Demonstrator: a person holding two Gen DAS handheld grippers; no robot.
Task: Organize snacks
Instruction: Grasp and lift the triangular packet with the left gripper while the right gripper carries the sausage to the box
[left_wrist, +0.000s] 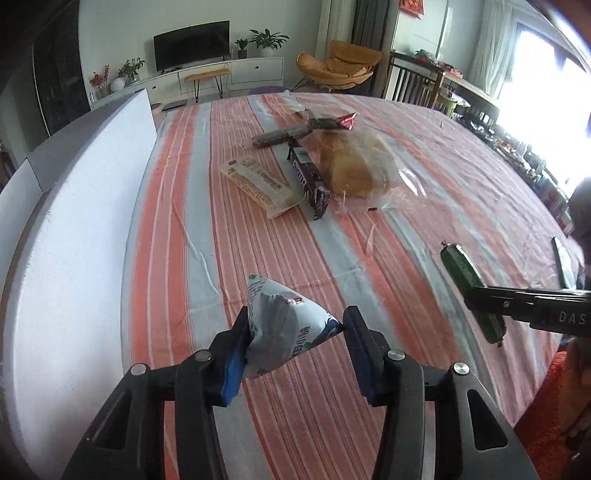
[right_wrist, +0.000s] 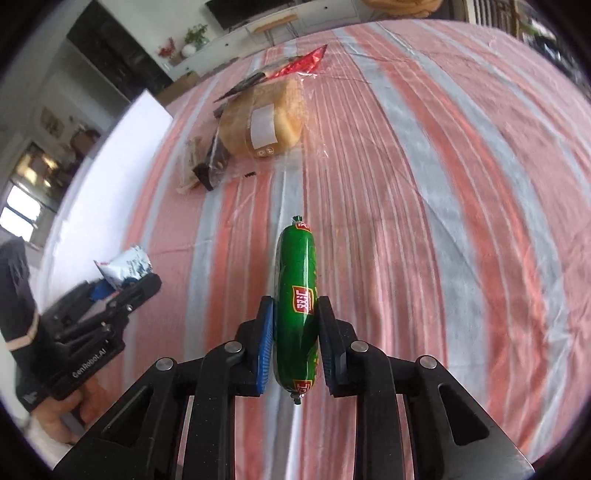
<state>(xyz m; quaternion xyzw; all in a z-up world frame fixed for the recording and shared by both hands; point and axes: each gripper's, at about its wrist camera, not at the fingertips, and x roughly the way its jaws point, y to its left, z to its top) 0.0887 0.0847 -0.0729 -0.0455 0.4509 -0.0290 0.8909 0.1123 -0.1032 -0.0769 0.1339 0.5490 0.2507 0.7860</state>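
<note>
Snacks lay scattered on a striped tablecloth (left_wrist: 207, 258) in orange and pale grey, with a white foam board (left_wrist: 74, 229) standing along its left edge. Nearest on the left, the left gripper (left_wrist: 293, 328) was clenched on a small white-and-blue pouch (left_wrist: 277, 325), its pads pressing both sides and the pouch lifted clear of the cloth; printed characters ran along its lower edge, too small to read. Farther off, towards the middle, sat the pile: a pale flat packet (left_wrist: 258, 181) with printing I could not read, a dark bar (left_wrist: 308, 181) whose white letters looked like "SNICKERS", touching the packet's right side, and a bread loaf in a clear bag (left_wrist: 354, 166) against the bar. Beyond them lay a dark tube-shaped pack (left_wrist: 280, 136) and a red foil wrapper (left_wrist: 345, 120).

On the right, the right gripper (right_wrist: 295, 306) grasped a green sausage (right_wrist: 297, 306) lengthwise between its pads, a red-and-yellow label on it, the characters unclear. "DAS" showed on that gripper's body, and "GenRobot.AI" on the left one, held by a hand (right_wrist: 62, 417).
</note>
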